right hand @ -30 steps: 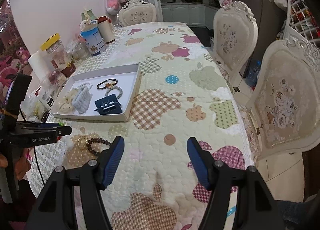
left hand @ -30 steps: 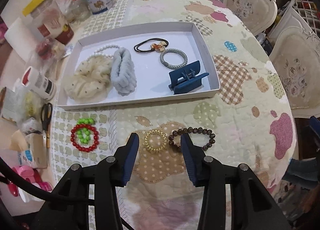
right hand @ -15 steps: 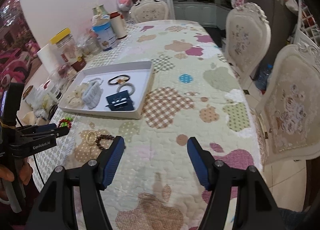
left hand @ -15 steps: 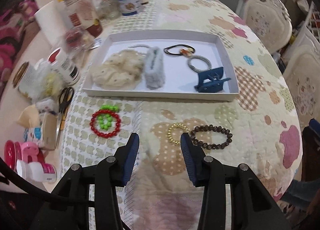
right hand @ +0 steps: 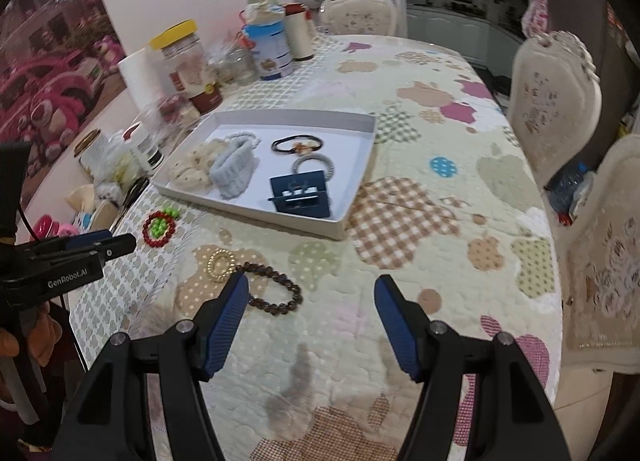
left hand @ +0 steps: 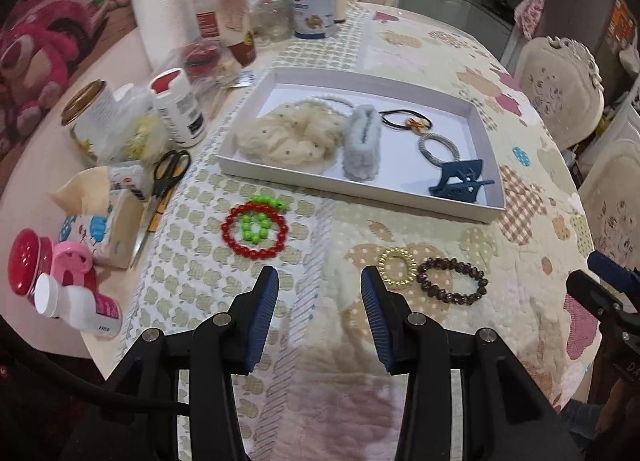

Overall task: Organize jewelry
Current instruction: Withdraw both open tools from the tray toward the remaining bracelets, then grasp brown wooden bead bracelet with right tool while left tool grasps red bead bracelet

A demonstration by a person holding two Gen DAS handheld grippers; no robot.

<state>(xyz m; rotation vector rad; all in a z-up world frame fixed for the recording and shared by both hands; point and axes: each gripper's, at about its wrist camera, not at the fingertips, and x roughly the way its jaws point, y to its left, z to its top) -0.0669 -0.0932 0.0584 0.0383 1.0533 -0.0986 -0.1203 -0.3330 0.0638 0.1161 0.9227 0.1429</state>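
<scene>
With both jaws released and empty, I judge the brown beaded bracelet [right hand: 274, 289] on the counter light, limp and slippery; grip across one bead strand.

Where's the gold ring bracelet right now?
In the left wrist view, the gold beaded ring bracelet lies on the quilted tablecloth, outside the white tray, touching the brown beaded bracelet on its right.

we count three bracelets [left hand: 255, 229] on the cloth — two scrunchies [left hand: 290, 135], two hair ties [left hand: 405, 121], one claw clip [left hand: 460, 183] in the tray [left hand: 360, 189].
</scene>
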